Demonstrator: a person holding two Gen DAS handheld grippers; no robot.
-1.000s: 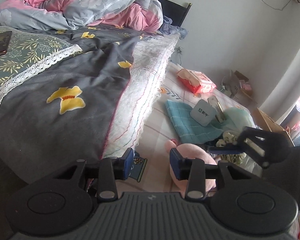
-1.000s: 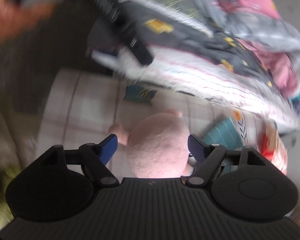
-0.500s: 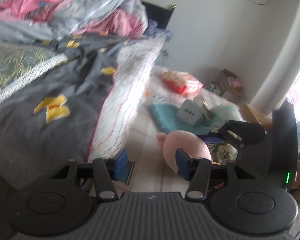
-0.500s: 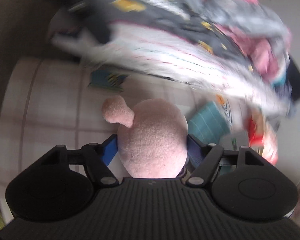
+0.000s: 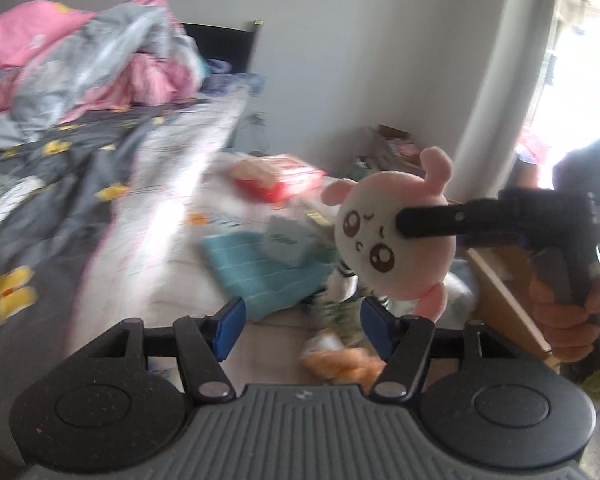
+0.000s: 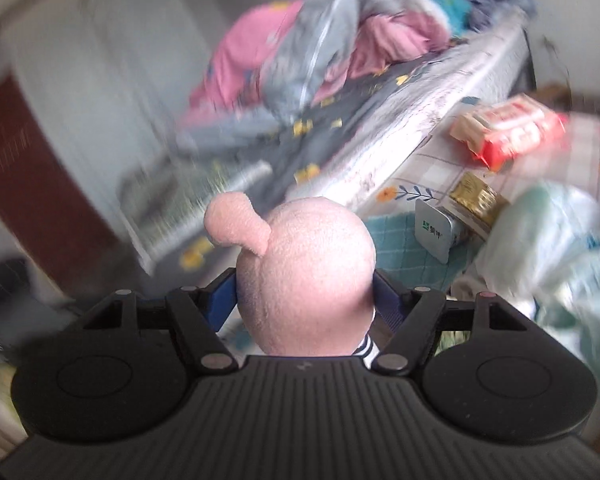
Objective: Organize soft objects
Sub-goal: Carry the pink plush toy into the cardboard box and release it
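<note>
A: Right wrist view: right gripper (image 6: 304, 300) pinching the pink plush toy (image 6: 306, 268) across its round head, lifted clear of the bedsheet (image 6: 432, 176).

B: Handling?

A: Looks light and squashy, pads sink in. Head is the best hold; ears too floppy. Left gripper (image 5: 302, 326) has just been opening, nothing between its jaws.

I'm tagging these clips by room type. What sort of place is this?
Most likely a bedroom in a home. A bed with a dark butterfly-print cover fills one side, a rumpled pink and grey quilt is heaped at its far end, and a pink plush toy is in view.
</note>
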